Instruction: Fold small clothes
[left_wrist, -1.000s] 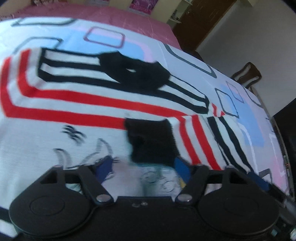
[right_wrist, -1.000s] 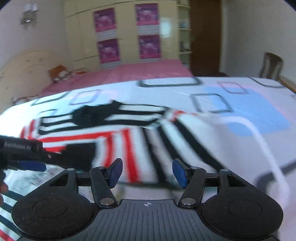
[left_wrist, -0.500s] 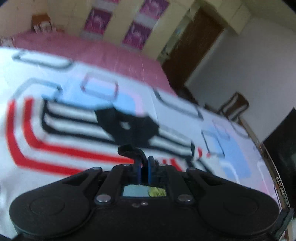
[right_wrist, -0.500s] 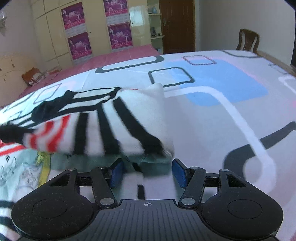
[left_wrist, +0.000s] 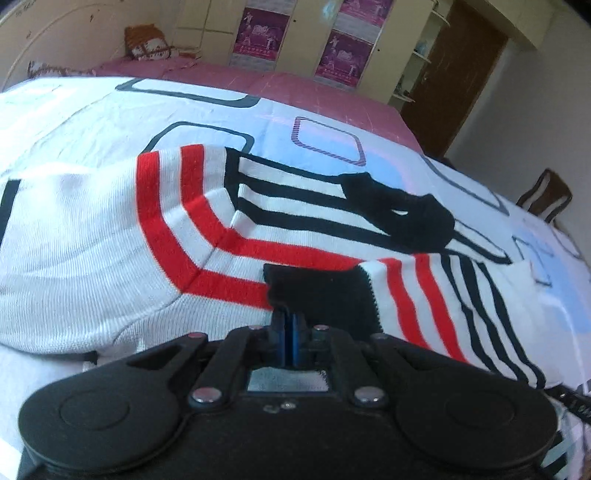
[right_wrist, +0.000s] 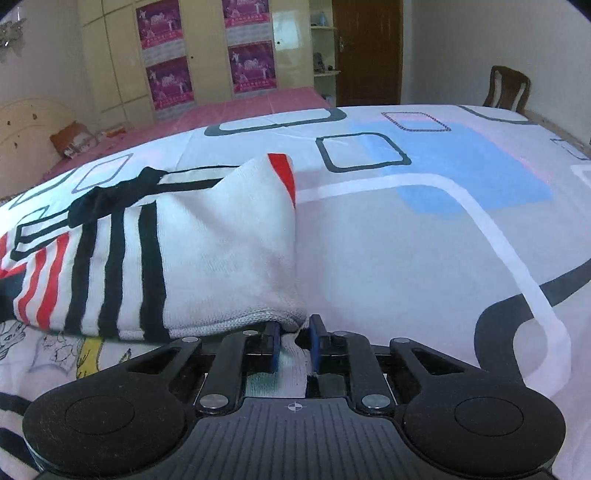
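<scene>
The left hand-held gripper (left_wrist: 289, 334) is clamped tight on the black cuff (left_wrist: 317, 291) of the striped sweater (left_wrist: 207, 221) – its blue pads meet with the knit pinched between them. The right hand-held gripper (right_wrist: 293, 345), whose jaws have just been closing, now stands narrow on the sweater's white corner. The sweater lies on the patterned sheet (right_wrist: 424, 236) of the bed, its sleeve folded over the body – the black collar (left_wrist: 402, 218) lies beyond the cuff.

Both wrist views close, angled down over bed; both show striped sweater (left_wrist: 258, 229).
</scene>
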